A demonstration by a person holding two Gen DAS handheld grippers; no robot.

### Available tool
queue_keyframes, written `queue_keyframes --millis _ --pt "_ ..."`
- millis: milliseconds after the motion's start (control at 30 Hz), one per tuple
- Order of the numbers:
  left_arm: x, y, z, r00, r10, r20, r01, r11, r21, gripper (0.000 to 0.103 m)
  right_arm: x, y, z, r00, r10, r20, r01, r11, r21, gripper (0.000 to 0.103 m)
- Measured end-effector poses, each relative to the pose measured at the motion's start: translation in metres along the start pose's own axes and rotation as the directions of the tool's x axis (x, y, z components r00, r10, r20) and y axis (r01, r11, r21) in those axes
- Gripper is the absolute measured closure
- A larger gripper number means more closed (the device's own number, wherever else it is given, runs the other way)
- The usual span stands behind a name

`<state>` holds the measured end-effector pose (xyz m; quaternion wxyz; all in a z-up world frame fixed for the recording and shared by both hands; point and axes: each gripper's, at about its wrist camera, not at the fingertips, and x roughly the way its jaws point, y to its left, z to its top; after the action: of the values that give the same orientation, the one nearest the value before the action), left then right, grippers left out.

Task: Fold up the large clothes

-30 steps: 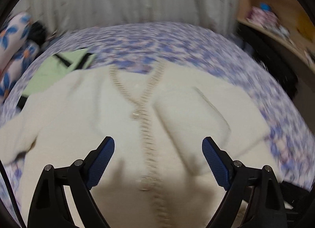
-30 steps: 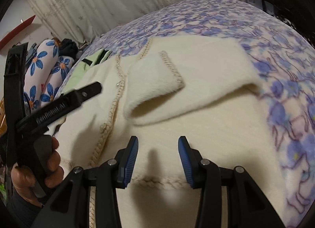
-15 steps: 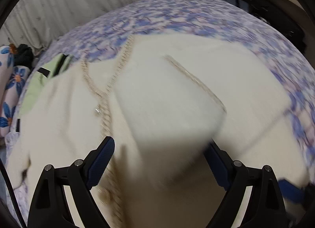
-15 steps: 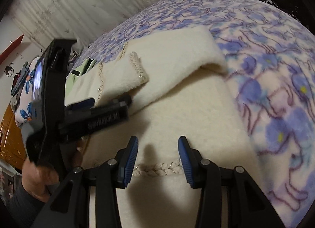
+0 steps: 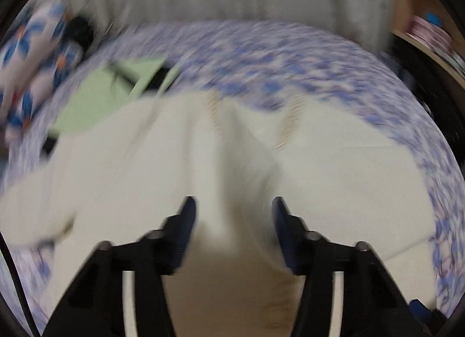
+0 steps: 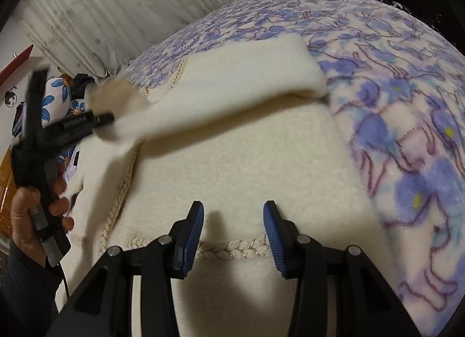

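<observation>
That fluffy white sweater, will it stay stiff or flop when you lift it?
Probably floppy: the sleeve sags between the left gripper and the cream cardigan. Its thick fleece looks grippy, so it likely won't slide.

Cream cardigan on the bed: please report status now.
Left claw shut on cardigan sleeve, lifted. Right claw open, over braided hem. Cream cardigan flat on floral blanket. Green garment beside, not in way.

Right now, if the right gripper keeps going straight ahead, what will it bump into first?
Most likely the fluffy cream cardigan lying on the flowery blanket. The right gripper hangs open just above it, near the braided hem trim. The folded sleeve lies farther on; depth is hard to judge.
</observation>
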<state>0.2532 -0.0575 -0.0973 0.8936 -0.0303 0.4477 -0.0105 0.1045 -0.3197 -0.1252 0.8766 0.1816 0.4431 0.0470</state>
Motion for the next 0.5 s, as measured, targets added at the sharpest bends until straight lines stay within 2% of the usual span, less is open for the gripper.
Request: queue_keyframes --millis 133,233,300,367,500 --pt "0.019 0.051 -0.017 0.987 -0.132 -0.089 0.118 0.981 -0.154 0.048 0.003 0.003 0.000 1.000 -0.014 -0.008 0.014 1.000 -0.019 0.056" --pt "0.026 0.067 -0.021 0.971 -0.216 -0.099 0.191 0.957 -0.218 0.046 0.005 0.007 0.000 0.999 -0.037 -0.013 0.036 0.999 -0.040 0.054" --pt "0.030 0.071 -0.021 0.962 -0.257 -0.091 0.230 0.944 -0.235 0.040 0.005 0.010 0.000 0.999 -0.051 -0.014 0.050 0.997 -0.052 0.054" --pt "0.037 0.070 -0.019 0.957 -0.275 -0.093 0.248 0.940 -0.233 0.036 0.005 0.012 0.001 0.998 -0.064 -0.019 0.062 0.996 -0.059 0.054" --pt "0.052 0.054 -0.012 0.963 -0.242 -0.122 0.221 0.962 -0.162 0.036 0.001 0.013 0.008 0.999 -0.016 -0.047 0.015 0.999 -0.031 0.054"
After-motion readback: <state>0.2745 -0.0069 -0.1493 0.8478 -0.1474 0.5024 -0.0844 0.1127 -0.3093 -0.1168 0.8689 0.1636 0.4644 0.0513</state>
